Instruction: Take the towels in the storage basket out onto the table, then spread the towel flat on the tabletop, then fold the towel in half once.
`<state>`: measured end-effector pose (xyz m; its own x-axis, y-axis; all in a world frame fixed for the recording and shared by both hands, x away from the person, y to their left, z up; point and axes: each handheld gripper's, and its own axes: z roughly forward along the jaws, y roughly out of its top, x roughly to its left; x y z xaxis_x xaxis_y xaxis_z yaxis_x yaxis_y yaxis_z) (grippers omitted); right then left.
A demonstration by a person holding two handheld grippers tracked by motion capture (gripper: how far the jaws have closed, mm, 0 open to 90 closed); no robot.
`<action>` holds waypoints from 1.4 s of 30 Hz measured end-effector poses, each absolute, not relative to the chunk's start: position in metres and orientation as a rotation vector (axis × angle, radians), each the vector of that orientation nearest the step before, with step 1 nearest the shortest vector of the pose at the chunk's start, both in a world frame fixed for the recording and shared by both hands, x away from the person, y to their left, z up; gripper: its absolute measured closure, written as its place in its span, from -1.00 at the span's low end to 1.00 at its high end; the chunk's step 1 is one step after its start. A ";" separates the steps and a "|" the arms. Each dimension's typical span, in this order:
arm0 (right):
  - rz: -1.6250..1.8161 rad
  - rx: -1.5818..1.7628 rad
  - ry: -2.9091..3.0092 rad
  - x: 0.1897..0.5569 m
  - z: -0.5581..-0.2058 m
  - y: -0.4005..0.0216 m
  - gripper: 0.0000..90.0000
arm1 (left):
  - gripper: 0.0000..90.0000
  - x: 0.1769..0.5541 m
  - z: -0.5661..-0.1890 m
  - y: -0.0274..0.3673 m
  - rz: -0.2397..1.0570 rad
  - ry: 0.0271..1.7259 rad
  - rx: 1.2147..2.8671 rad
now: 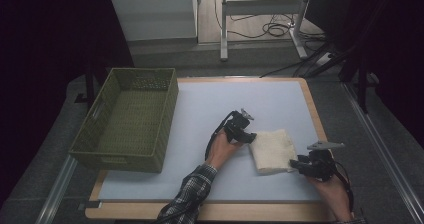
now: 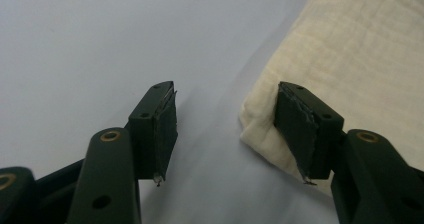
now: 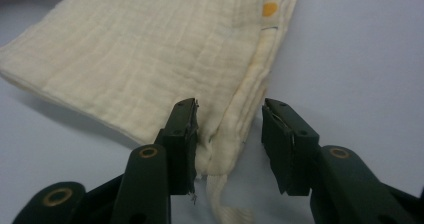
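Where the folded cream cloth [image 1: 272, 151] lies, right of centre on the pale tabletop [image 1: 210, 109], both grippers meet it from opposite corners. Seen from the high view, the left gripper [image 1: 248, 137] sits at about ten o'clock from the cloth, at its near-left corner, and the right gripper [image 1: 295, 163] sits at about four o'clock, at its lower-right corner. In the left gripper view the jaws stand wide apart: one rests over bare tabletop, the other lies on the cloth's [image 2: 350, 59] corner edge, so this gripper [image 2: 235, 134] is released and grasps nothing. In the right gripper view the jaws are also parted, straddling the layered hem of the cloth [image 3: 150, 59]; the left jaw touches the fabric, the right jaw stands clear of it, so that gripper [image 3: 227, 139] is not clenched either. A small orange mark [image 3: 270, 8] shows on an inner layer near the far edge. A loose strip [image 3: 220, 204] trails from the hem towards the camera. At nine o'clock from the cloth, well apart, an olive woven basket [image 1: 102, 154] stands on the tabletop's left side. A plaid sleeve [image 1: 192, 191] covers the left forearm.
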<state>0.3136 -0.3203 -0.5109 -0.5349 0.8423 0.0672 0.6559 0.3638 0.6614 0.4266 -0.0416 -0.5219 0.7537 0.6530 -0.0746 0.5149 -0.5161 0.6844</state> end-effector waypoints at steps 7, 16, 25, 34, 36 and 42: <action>0.956 1.383 2.337 0.314 -0.513 -0.321 0.34 | 0.00 0.425 -0.527 -0.041 0.202 0.884 2.208; 1.095 1.425 2.385 0.317 -0.517 -0.325 0.85 | 0.84 0.422 -0.532 -0.038 0.065 0.824 2.149; 1.135 1.355 2.403 0.317 -0.497 -0.323 0.86 | 0.87 0.420 -0.507 -0.032 0.150 0.767 2.137; 1.160 1.245 2.448 0.315 -0.478 -0.304 0.86 | 0.86 0.415 -0.484 -0.014 0.219 0.762 2.130; 1.168 1.233 2.446 0.316 -0.475 -0.299 0.86 | 0.85 0.415 -0.480 -0.010 0.231 0.763 2.132; 1.185 1.182 2.456 0.322 -0.465 -0.282 0.86 | 0.85 0.416 -0.467 0.006 0.274 0.777 2.139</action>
